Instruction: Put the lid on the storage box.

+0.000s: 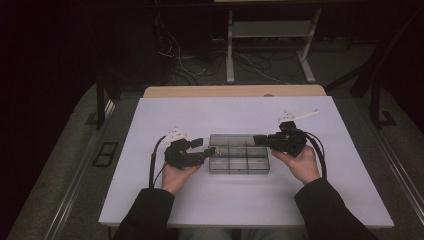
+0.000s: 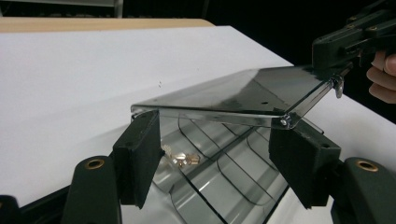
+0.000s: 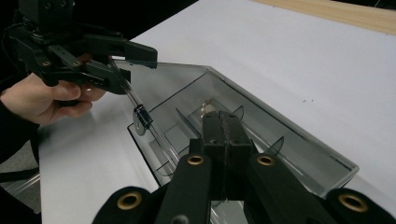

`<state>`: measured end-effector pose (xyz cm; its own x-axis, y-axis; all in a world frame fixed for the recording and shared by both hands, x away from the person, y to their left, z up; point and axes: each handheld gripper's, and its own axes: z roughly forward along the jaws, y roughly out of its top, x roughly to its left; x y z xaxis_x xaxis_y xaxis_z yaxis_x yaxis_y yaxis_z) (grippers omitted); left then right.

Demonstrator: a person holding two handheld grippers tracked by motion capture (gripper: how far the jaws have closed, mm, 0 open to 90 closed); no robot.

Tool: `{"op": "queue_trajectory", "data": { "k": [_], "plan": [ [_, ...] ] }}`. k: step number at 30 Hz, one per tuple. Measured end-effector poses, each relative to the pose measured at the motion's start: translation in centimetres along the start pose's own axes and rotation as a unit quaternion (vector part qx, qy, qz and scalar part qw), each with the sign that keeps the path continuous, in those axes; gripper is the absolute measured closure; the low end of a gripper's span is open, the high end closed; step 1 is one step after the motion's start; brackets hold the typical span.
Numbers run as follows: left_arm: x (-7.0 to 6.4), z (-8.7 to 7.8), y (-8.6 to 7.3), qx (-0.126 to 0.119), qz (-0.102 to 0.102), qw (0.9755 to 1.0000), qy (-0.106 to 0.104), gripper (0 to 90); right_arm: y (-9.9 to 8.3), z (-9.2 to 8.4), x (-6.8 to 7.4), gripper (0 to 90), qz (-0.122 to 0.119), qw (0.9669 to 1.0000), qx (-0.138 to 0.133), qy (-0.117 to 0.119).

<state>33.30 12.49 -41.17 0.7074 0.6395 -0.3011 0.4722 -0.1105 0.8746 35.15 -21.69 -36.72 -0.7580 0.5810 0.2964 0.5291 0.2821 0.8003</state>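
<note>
A clear grey compartment box [image 1: 239,161] lies mid-table with its lid [image 2: 233,95] raised off the base [image 2: 224,177]. Small brass parts [image 2: 181,159] sit in one end compartment. My left gripper [image 1: 207,149] is at the box's left end. It stands open [image 2: 215,125], with the lid's near edge across its jaw tips. My right gripper [image 1: 256,140] is over the box's right part with its jaws pressed together [image 3: 226,116]. Its tip [image 2: 335,71] meets the lid's front edge by the small latch [image 2: 339,87]. Whether it pinches the lid I cannot tell.
The box rests on a white tabletop [image 1: 240,112] with a wooden strip [image 1: 235,91] along its far edge. Bare surface surrounds the box on all sides. Beyond the table are desk legs [image 1: 230,50] and loose cables [image 1: 185,65] on the floor.
</note>
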Motion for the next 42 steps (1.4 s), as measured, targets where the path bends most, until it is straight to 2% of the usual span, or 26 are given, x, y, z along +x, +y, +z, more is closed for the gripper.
{"op": "queue_trajectory", "data": {
  "k": [9, 28, 34, 38, 42],
  "plan": [
    [-0.1, 0.2, -0.9, 0.019, 0.004, 0.9998, -0.003, 33.5, -1.2, 0.1, -0.1, 89.2, 0.012, 0.9999, 0.001, 0.008],
    [-0.4, 0.2, -2.5, 0.068, 0.013, 0.9975, -0.007, 34.3, -3.5, 0.4, 0.2, 89.1, 0.005, 0.9999, 0.012, 0.011],
    [-0.6, -0.1, -2.8, 0.076, 0.005, 0.9971, -0.011, 34.3, -4.1, 0.2, 0.3, 87.3, 0.007, 0.9999, 0.013, 0.009],
    [-0.8, -0.5, -2.9, 0.075, -0.003, 0.997, -0.019, 32.5, -4.5, 0.0, 0.4, 78.5, 0.012, 0.9998, 0.013, 0.004],
    [-0.7, -1.3, -3.0, 0.065, -0.009, 0.9972, -0.035, 28.5, -5.1, -0.4, 0.7, 60.2, 0.012, 0.9998, 0.007, -0.012]
  ]
}}
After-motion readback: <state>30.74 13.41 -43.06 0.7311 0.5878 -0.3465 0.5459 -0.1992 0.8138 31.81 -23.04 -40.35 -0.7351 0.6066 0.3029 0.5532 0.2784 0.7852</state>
